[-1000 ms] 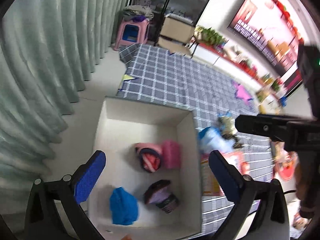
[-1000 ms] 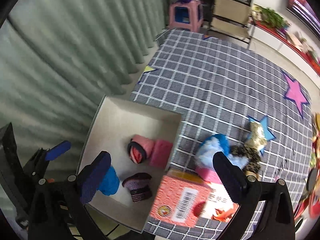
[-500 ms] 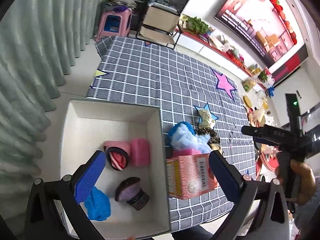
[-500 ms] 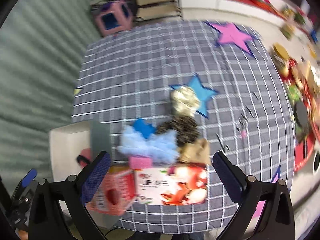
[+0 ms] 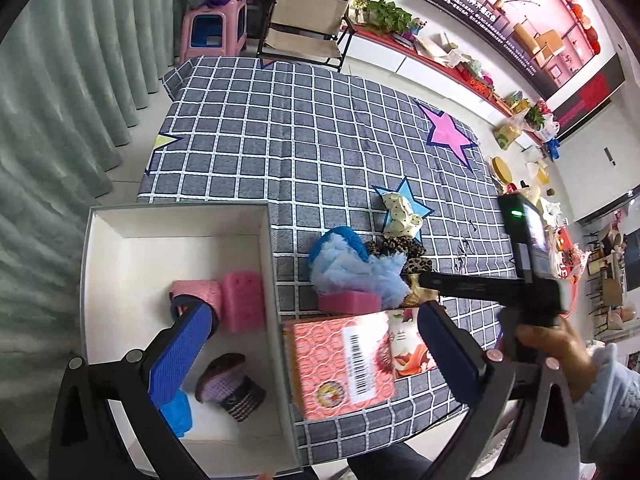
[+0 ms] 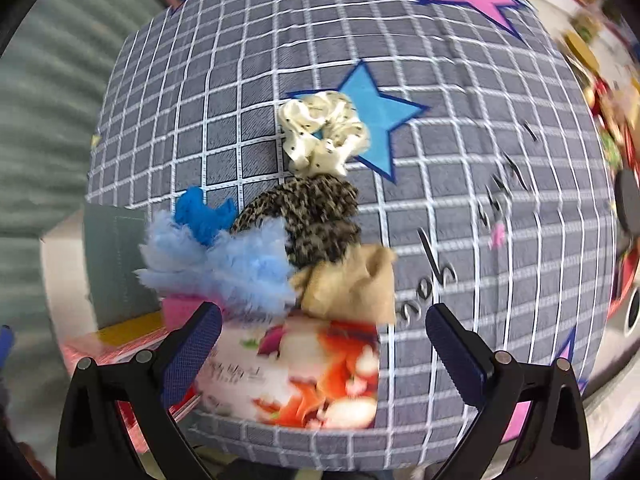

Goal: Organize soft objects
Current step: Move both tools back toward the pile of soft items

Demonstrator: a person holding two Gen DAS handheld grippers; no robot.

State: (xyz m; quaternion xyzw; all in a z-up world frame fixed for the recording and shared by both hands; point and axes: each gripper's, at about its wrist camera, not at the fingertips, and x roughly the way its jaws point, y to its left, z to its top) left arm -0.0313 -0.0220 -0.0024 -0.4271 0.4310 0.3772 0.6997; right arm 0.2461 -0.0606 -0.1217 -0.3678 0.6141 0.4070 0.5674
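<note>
white open box (image 5: pixel 176 220): five soft items inside | checked grey cloth (image 5: pixel 320 152): one fluffy blue duster (image 6: pixel 224 264), three scrunchies, one pink sponge (image 5: pixel 349 303), beside one printed carton (image 5: pixel 352 364) | left gripper (image 5: pixel 308 356) spread, empty | right gripper (image 6: pixel 320 348) spread, empty

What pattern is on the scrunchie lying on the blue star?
Cream with small dark dots: the scrunchie shows best in the right wrist view.
</note>
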